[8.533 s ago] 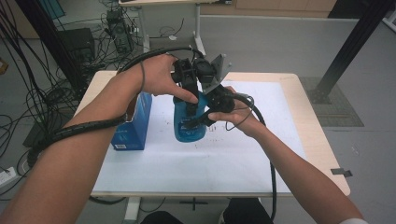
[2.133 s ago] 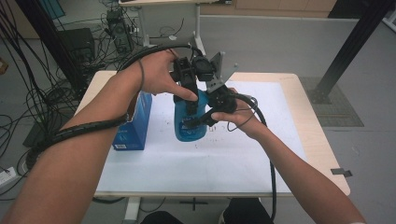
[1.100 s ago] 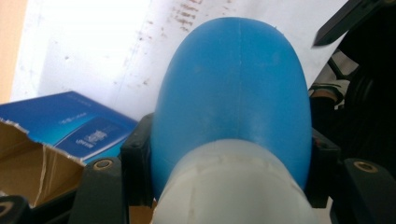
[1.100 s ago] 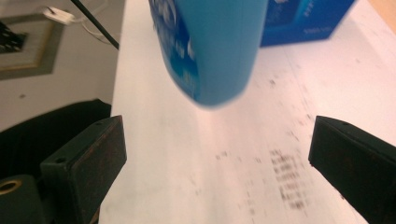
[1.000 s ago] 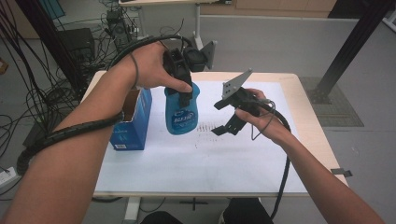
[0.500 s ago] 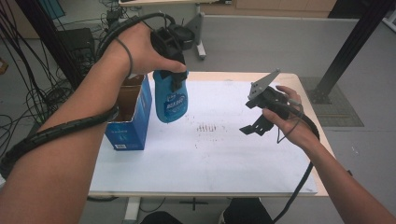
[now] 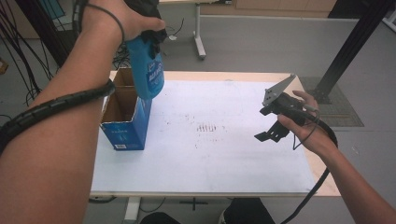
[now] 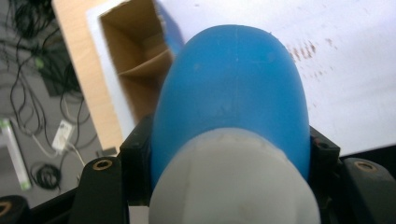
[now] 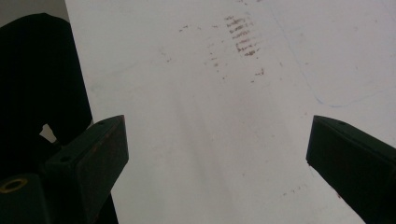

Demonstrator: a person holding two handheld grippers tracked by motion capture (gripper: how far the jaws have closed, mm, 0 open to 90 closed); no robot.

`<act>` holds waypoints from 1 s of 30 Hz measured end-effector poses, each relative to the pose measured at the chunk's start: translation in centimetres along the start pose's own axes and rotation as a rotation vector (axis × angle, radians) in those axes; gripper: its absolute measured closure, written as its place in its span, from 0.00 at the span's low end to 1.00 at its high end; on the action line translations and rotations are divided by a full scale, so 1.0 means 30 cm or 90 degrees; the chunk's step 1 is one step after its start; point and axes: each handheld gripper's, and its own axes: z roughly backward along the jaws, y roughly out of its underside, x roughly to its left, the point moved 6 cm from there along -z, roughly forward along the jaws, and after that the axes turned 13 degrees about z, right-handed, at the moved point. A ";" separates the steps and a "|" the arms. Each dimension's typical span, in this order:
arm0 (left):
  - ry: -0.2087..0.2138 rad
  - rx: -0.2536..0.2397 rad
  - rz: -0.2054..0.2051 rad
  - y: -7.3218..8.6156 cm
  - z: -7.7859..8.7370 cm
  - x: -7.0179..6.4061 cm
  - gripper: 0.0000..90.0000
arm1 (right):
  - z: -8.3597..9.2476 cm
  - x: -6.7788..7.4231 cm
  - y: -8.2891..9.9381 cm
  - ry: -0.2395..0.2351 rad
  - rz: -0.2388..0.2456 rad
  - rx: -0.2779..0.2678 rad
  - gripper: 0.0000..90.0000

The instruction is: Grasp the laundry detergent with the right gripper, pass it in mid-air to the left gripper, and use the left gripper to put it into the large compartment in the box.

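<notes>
White-covered tabletop (image 7: 205, 158) is sitting in a lab with cable bundles on the floor off to my left; faint reddish scuff marks (image 7: 208, 127) are showing mid-sheet.

What's just changed: my left hand-held gripper (image 7: 148, 35) is now carrying the blue bottle (image 7: 147, 70) high, clear of the tabletop and hanging over the open cardboard box (image 7: 122, 122) at the left edge. Its jaws are clamped on the bottle just below the white cap (image 8: 233, 182); the left gripper view is looking down the bottle body (image 8: 233, 93) with the box mouth (image 8: 135, 60) directly beyond it. My right hand-held gripper (image 7: 273, 122) is hovering over the right part of the sheet, jaws spread wide, nothing between them, just bare sheet in its own view (image 9: 215, 140).

Reading it: handoff is done, bottle is single-handed on the left, and I'm lining up to lower it into the box. Box looks tight next to the bottle, and there's an inner flap, so I'd guess the drop needs to be straight and centred.

Versus a couple of seconds back: both hand-held grippers were on the bottle, standing mid-tabletop beside the box. Since then the right one has let go and backed off to the right; the left one has lifted the bottle up and over toward the box. Box itself hasn't moved.
</notes>
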 end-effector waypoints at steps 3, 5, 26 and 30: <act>0.002 0.002 0.051 -0.015 0.009 0.041 0.42 | 0.010 0.002 0.015 -0.002 -0.006 0.008 0.06; 0.002 0.003 0.077 -0.024 0.016 0.065 0.42 | 0.016 0.001 0.021 0.001 -0.005 0.008 0.06; -0.001 0.006 0.248 -0.045 -0.037 0.286 0.42 | 0.043 0.004 0.057 0.007 -0.004 0.025 0.06; 0.003 0.011 0.262 -0.042 -0.066 0.317 0.42 | 0.029 -0.001 0.065 0.002 -0.009 0.030 0.06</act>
